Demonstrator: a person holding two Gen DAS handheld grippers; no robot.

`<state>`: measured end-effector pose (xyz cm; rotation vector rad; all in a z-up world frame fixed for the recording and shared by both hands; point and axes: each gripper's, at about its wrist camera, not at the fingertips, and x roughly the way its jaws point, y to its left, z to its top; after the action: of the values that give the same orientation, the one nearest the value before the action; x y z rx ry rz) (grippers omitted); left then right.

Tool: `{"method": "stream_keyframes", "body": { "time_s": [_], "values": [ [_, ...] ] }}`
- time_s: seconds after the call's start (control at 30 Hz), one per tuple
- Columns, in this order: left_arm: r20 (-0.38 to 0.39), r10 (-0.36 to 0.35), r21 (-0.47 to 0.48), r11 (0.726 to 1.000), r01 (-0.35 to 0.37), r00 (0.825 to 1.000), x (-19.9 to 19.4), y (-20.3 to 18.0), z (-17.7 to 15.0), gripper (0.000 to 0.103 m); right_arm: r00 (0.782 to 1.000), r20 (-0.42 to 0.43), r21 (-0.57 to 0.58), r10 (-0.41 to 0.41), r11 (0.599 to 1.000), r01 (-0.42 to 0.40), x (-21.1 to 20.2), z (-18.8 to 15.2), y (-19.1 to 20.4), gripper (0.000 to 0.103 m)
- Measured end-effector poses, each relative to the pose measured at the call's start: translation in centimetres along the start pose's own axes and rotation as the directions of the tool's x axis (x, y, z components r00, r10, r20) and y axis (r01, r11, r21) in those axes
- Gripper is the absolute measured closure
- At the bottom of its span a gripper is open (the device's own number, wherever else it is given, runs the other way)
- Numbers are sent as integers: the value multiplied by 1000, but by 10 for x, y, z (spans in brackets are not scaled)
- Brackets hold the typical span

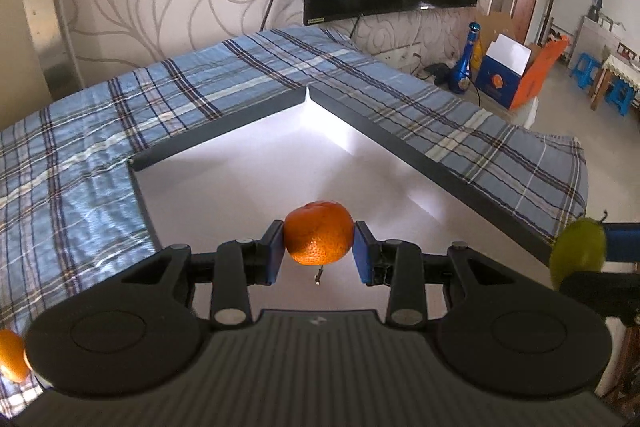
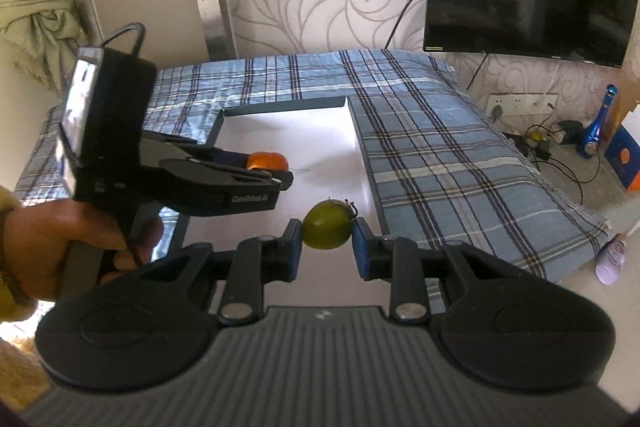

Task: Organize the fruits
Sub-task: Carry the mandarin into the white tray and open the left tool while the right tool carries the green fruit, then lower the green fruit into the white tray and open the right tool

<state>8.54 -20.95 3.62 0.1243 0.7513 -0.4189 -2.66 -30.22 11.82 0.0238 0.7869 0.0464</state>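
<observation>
Shallow white tray with dark rim [image 1: 224,131] is lying on the blue plaid bed [image 1: 80,155]. Left tool [image 1: 319,247] is gripping a round orange tangerine [image 1: 319,238], right tool [image 2: 326,239] a small green fruit [image 2: 326,230], both above the tray; either may be slipping or rolling on release.

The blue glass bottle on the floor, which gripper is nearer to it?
Right. The right gripper is on the blue glass bottle's side; the left gripper is farther away.
</observation>
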Motion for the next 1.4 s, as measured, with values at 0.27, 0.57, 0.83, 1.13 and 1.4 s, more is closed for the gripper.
{"method": "stream_keyframes", "body": {
  "time_s": [0.27,0.57,0.83,1.13,1.4],
  "values": [
    [-4,0,26,1000,1,1000,6,-7,0,60,1000,-10,5,-13,1000,13,1,-2,-5,73],
    [55,29,16,999,-29,998,-16,-4,3,37,1000,-23,-14,21,1000,-21,11,-3,-5,73],
    [102,51,-39,998,-47,993,-67,4,-10,37,997,-48,-38,60,997,-62,33,1,-8,73],
    [93,193,-118,976,-182,977,-105,20,-32,37,988,-105,-80,114,989,-123,74,10,0,72],
    [23,328,-227,922,-315,944,-119,47,-51,35,983,-139,-102,121,985,-136,98,15,4,68]
  ]
}}
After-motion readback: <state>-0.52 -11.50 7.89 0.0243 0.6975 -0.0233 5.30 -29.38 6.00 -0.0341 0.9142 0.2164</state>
